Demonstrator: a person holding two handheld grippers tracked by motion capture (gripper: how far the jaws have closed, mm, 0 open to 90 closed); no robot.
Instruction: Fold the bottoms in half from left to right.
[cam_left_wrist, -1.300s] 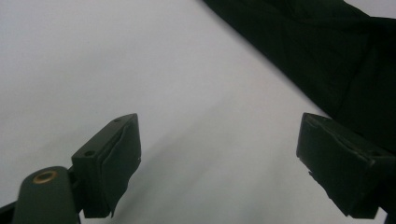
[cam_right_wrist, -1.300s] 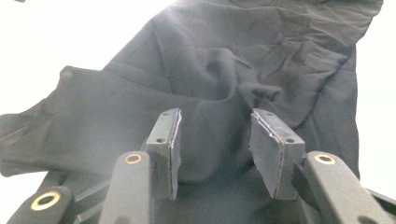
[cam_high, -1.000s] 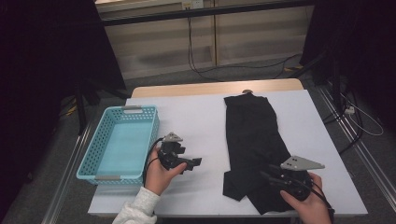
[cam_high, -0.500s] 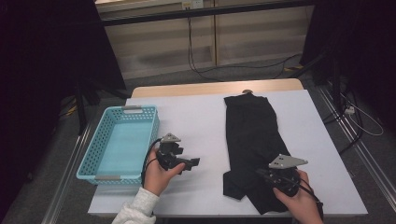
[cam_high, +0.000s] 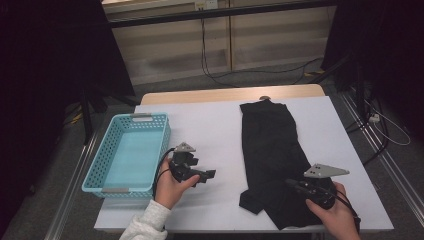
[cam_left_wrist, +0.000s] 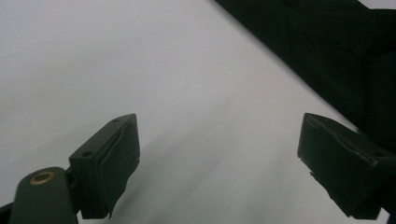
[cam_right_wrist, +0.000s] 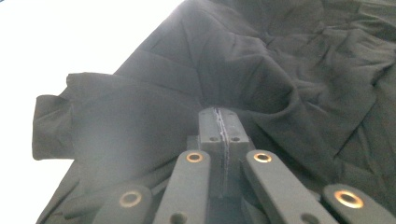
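A black garment (cam_high: 272, 160), long and narrow, lies flat on the white bench (cam_high: 215, 125), running from the far edge toward the near one, well to the right of the light blue perforated basket (cam_high: 107, 177). Its far end is straight and smooth; its near end spreads wider, with a flap jutting toward the basket side. In the right gripper view the cloth (cam_right_wrist: 289, 79) is matte and full of soft creases, with a folded lobe at its left edge against the white surface.

The right gripper (cam_high: 295, 184) sits at the garment's near end, farthest from the basket. Its fingers (cam_right_wrist: 219, 126) have just been closing and now stand pressed flat together, pads meeting along one thin seam right at the cloth. Whether a fold of the fabric is pinched between them cannot be told.

The left gripper (cam_high: 207, 175) rests between the basket and the garment, just beside the basket's near corner. Its fingers (cam_left_wrist: 112, 163) are spread wide and released, with bare white bench between them and the garment's edge showing past the right one.

Behind the bench, beyond the basket, are a grey floor, pale wall panels with dangling black cables (cam_high: 205, 55), and dark drapes at both sides.
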